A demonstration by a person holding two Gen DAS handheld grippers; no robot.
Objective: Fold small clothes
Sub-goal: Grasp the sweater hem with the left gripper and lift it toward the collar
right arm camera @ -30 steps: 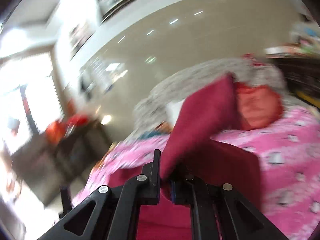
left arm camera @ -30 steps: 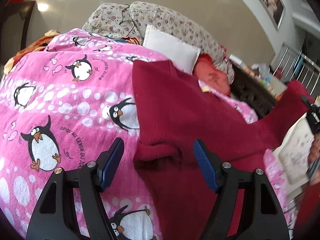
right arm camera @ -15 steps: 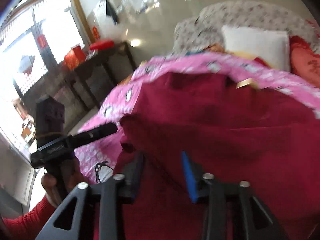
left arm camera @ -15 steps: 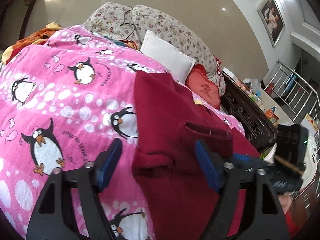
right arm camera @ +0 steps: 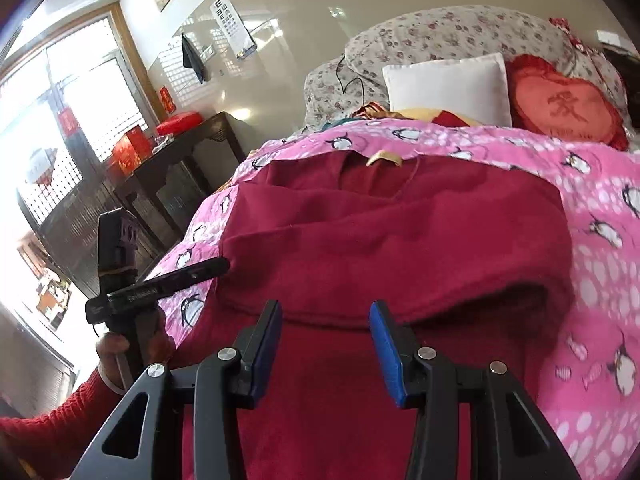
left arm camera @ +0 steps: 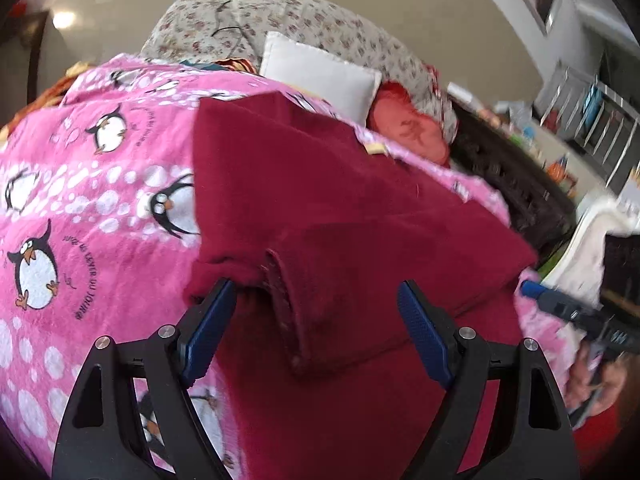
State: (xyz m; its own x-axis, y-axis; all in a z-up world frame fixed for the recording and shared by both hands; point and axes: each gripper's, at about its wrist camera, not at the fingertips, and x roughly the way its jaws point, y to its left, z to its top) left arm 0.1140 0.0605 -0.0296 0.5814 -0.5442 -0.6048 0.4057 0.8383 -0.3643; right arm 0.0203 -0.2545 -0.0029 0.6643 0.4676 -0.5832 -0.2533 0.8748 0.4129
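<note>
Because the pink penguin blanket (left arm camera: 80, 208) gives a flat bed surface, the maroon sweater (left arm camera: 340, 216) lies spread there, sleeve folded across; the left gripper (left arm camera: 316, 332) and right gripper (right arm camera: 324, 340) hover spread, empty.

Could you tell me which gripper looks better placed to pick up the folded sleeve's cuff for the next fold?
Probably the left gripper: its open jaws sit on either side of the sleeve cuff of the red sweater. The right gripper, also open, faces the sweater's folded edge, with no cuff near it.
</note>
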